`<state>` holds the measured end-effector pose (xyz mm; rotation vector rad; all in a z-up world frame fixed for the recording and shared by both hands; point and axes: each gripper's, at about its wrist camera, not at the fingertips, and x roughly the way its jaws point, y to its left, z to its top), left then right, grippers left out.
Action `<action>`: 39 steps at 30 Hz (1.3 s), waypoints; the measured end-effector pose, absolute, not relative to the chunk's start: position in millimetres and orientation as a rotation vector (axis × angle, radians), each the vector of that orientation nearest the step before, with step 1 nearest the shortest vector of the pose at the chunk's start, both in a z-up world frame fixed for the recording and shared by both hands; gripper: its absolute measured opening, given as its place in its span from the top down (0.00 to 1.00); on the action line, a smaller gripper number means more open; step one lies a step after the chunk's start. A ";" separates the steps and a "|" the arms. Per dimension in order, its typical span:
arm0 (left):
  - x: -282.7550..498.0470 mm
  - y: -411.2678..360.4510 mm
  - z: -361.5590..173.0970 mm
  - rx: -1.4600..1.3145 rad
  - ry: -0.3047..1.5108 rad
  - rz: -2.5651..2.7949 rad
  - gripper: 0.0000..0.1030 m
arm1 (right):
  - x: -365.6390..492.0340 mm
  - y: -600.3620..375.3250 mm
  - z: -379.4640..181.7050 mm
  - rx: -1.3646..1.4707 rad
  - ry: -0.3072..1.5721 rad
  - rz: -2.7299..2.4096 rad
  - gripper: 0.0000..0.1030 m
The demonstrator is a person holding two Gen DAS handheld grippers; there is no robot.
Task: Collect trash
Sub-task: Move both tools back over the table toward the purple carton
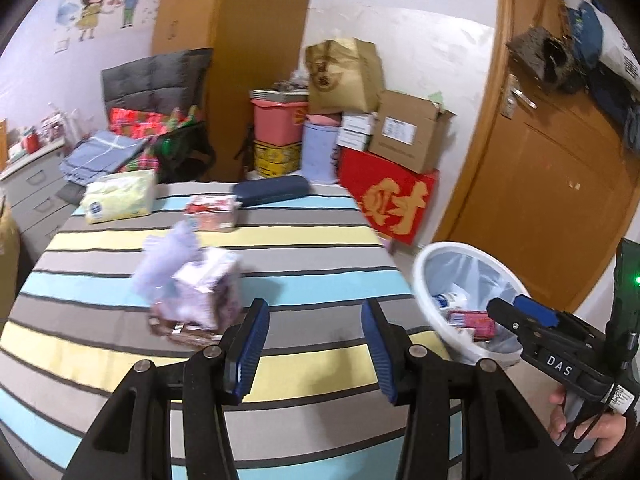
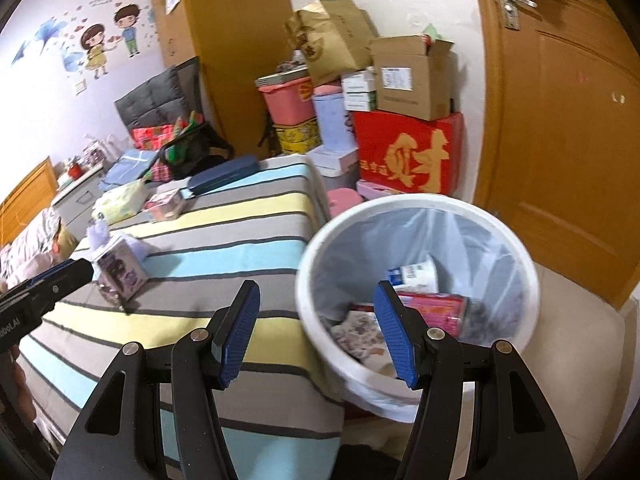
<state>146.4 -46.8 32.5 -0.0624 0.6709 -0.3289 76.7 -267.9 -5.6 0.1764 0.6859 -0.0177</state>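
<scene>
A white trash bin (image 2: 516,248) with a clear liner stands on the floor beside the striped bed (image 2: 224,248). A red packet (image 2: 436,308), a white cup (image 2: 416,274) and a patterned wrapper (image 2: 356,332) lie inside. My right gripper (image 2: 316,332) is open and empty over the bin's near rim. My left gripper (image 1: 316,348) is open and empty above the bed. A purple tissue box (image 1: 200,300) sits just left of it; a small red-and-white box (image 1: 212,212) and a yellow tissue pack (image 1: 120,196) lie farther back. The bin (image 1: 424,268) and right gripper (image 1: 520,316) show in the left view.
A dark blue case (image 1: 272,190) lies at the bed's far edge. Stacked boxes, a red carton (image 2: 408,156) and pink bins stand against the back wall. A wooden door (image 2: 560,140) is at the right. Folded clothes and a grey drawer unit (image 1: 32,192) sit left.
</scene>
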 end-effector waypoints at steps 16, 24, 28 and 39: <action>142.5 59.3 21.4 -0.121 0.673 -0.140 0.45 | 96.5 -193.5 -8.1 0.092 0.707 0.142 0.41; 149.4 97.6 12.6 -0.144 0.688 -0.108 0.44 | 110.5 -158.2 -11.2 0.102 0.720 0.239 0.41; 156.4 109.9 7.2 -0.147 0.698 -0.101 0.43 | 117.9 -142.8 -14.3 0.105 0.724 0.272 0.41; 189.7 122.7 -0.3 -0.149 0.723 -0.119 0.43 | 138.5 -108.3 -22.2 0.144 0.764 0.338 0.41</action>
